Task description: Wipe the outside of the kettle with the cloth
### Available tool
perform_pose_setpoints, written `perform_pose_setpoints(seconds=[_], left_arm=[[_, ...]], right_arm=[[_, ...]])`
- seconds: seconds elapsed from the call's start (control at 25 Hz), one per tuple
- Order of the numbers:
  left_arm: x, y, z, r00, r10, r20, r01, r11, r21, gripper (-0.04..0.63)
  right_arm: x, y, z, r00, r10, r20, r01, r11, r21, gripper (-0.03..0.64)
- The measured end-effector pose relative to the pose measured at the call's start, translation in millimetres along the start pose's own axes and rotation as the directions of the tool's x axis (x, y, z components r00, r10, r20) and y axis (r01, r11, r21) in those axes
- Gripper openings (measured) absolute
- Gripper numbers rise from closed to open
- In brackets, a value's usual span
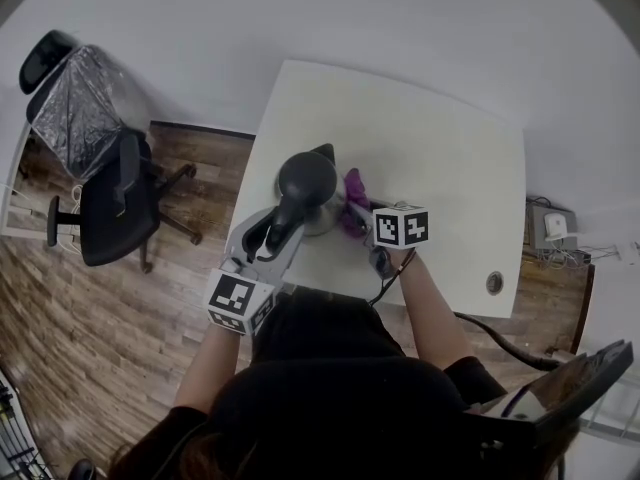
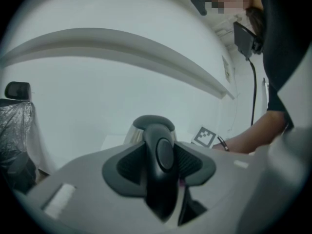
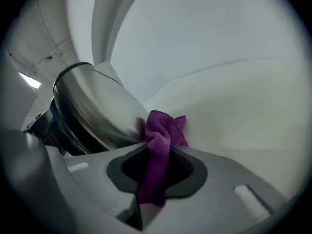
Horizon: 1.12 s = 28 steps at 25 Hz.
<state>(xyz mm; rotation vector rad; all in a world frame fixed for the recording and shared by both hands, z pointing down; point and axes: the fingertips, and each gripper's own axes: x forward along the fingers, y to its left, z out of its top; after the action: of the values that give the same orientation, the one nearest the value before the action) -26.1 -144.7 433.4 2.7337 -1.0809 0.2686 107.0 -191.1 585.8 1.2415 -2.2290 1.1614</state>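
Kettle (image 1: 305,180) first: where was it?

— Toward the near left part of the white surface (image 1: 440,158), close to the person. The left claw (image 1: 268,240) was clenched on its black handle. It seemed to stand there, though I couldn't tell for sure.

And the other side?

— The right claw (image 1: 362,220) was clamped on a purple cloth (image 1: 353,193). The bunched end of the cloth looked pressed against the steel side, low down by the base.

What could have gone wrong from there?

— Three things, I judged. A hard sideways rub might have turned the kettle in the left claw, since only the handle was held. It could also have slid toward the near edge, which was not far off. And the cloth was pinched in a narrow fold, so dragging it over the steel might have pulled it out and let a bare claw scrape the metal.

The surroundings?

— A pale-walled room with a wooden floor (image 1: 60,348). A black office chair (image 1: 110,203) stood well to the left of the surface. Apart from the kettle, I saw only a small round cable hole (image 1: 494,283) near the right front corner.
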Motion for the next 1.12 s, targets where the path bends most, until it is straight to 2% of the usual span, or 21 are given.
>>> perform_pose_setpoints(seconds=[0.16,0.28,0.44,0.64,0.72,0.84,0.96,1.12], left_arm=[[0.5,-0.2,-0.4,1.000,-0.001,0.003,0.001,1.000,-0.003,0.193],[0.6,-2.8,0.8,1.000,-0.003,0.002,0.003,1.000,0.002,0.193],[-1.2,-8.0,3.0,0.999,-0.050,-0.009,0.050,0.999,0.018,0.190],[-3.2,-15.1,0.6,0.991,-0.131,-0.010,0.132,0.990,0.042,0.190],[-4.5,-16.8,-1.9,0.988,-0.157,-0.010,0.158,0.987,0.041,0.190],[-7.9,-20.0,-3.0,0.982,-0.191,-0.009,0.191,0.980,0.048,0.190],[-11.2,-26.6,-3.7,0.975,-0.224,-0.009,0.224,0.973,0.060,0.190],[-9.9,-28.0,-0.6,0.972,-0.235,0.009,0.234,0.971,0.053,0.192]], right_arm=[[3.3,-2.1,-3.2,0.988,-0.066,-0.136,0.051,0.993,-0.110,0.078],[-0.4,-3.0,-2.5,0.983,-0.064,-0.174,0.040,0.990,-0.137,0.080],[-19.4,3.0,15.4,0.991,-0.029,-0.129,0.001,0.977,-0.215,0.080],[-54.5,23.9,63.8,0.997,0.068,-0.039,-0.077,0.928,-0.365,0.080],[-65.2,33.8,85.4,0.993,0.116,-0.007,-0.110,0.914,-0.391,0.080],[-74.0,50.3,116.0,0.977,0.210,0.041,-0.180,0.910,-0.374,0.080],[-72.9,65.7,126.2,0.953,0.300,0.034,-0.272,0.902,-0.336,0.080],[-69.1,68.8,123.6,0.906,0.422,0.045,-0.407,0.894,-0.189,0.078]])
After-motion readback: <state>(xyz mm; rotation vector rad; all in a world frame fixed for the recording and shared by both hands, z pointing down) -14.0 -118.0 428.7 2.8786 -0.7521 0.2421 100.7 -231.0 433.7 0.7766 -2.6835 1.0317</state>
